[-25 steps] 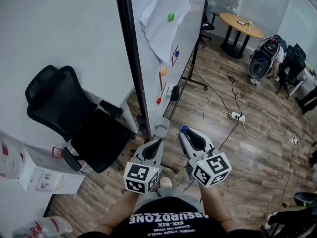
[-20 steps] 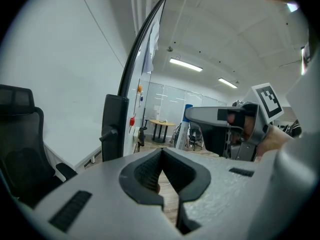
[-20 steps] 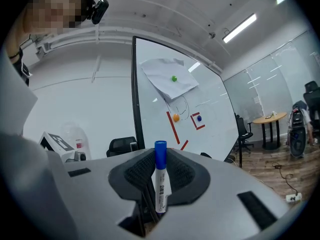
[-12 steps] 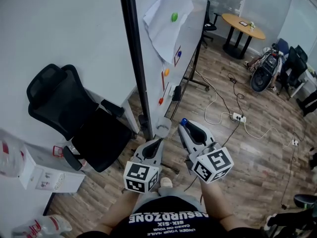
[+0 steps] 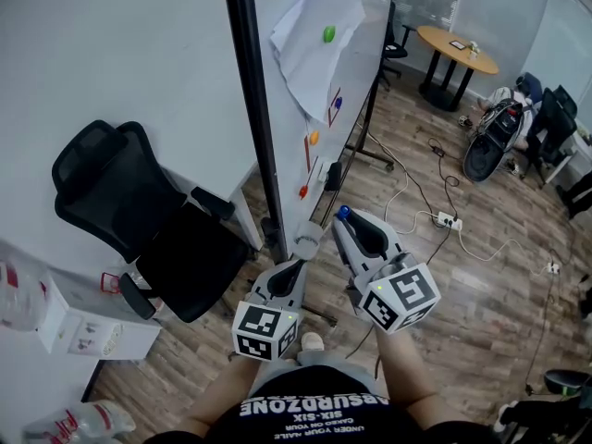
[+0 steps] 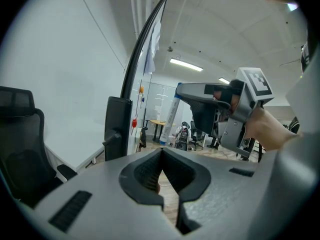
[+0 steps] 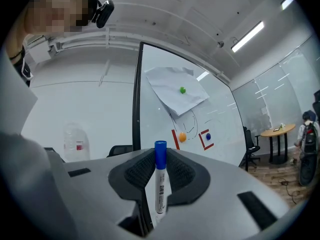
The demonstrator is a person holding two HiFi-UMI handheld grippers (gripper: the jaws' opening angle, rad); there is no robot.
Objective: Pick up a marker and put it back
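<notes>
Holding: the marker (image 7: 159, 184) is pinched upright between the jaws of the right gripper (image 7: 159, 170), blue cap on top, with the white printed barrel running down into the gap.
Marker's place: centre of the head view. Its cap pokes out past that gripper's tip, above the wood floor (image 5: 481, 285) and apart from the whiteboard (image 5: 356, 26).
Right jaws: narrow, with the pads pressed on the barrel from both sides.
Left gripper (image 6: 161, 158): lower centre of the head view, just left of the right one and not touching it. Its jaws are closed with the tips meeting and nothing between them.
Person: forearms and a black printed shirt (image 5: 305, 414) at the bottom edge, behind the two tagged cubes.
Whiteboard: upper centre, seen at a steep slant beside a black pole (image 5: 252, 109).
Paper (image 5: 301, 40): a sheet hanging on the board under a green magnet (image 5: 328, 33).
Other magnets: blue (image 5: 337, 103) inside a red drawn box, orange (image 5: 314, 138) below it, and red (image 5: 302, 191) lowest.
Chair (image 5: 129, 211): black, left of the pole, against the white wall.
Box (image 5: 83, 326): lower left, with a clear bottle (image 5: 17, 296) beside it.
Table (image 5: 457, 49): round and wooden, upper right.
Power strip (image 5: 447, 218): on the floor right of centre, with a white cable trailing from it.
</notes>
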